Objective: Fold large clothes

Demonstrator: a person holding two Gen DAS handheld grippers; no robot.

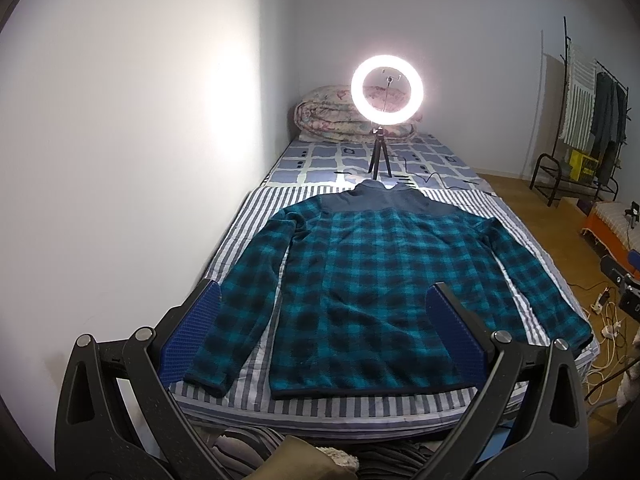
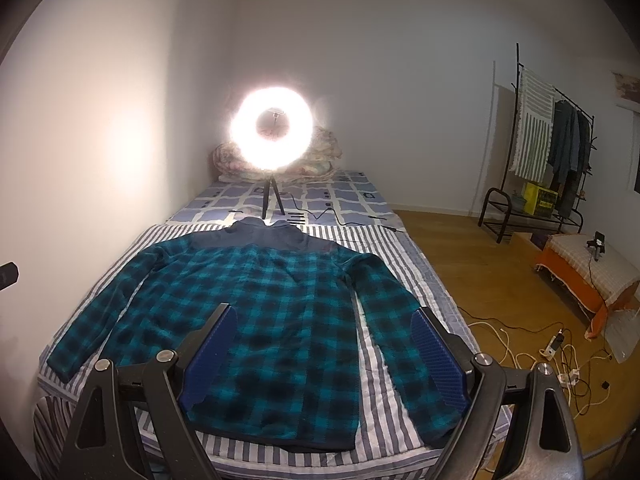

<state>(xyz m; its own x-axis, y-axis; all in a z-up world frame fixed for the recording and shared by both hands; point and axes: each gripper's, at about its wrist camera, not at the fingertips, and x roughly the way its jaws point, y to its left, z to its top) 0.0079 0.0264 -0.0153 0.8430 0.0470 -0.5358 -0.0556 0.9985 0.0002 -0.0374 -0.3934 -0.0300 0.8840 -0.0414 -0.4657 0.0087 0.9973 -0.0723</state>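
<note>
no text, label or number can be read in either view

Teal-and-black plaid fleece jacket lies flat, unfolded, sleeves spread.

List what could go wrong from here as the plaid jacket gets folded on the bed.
1. The ring light stands on its tripod just beyond the plaid jacket collar, with a cable nearby; a pull on the fabric might snag or tip it.
2. The jacket's hem lies near the bed edge, so it could slide off.
3. Both the left gripper and right gripper are open and hold nothing; thick fleece may slip from a shallow pinch.
</note>
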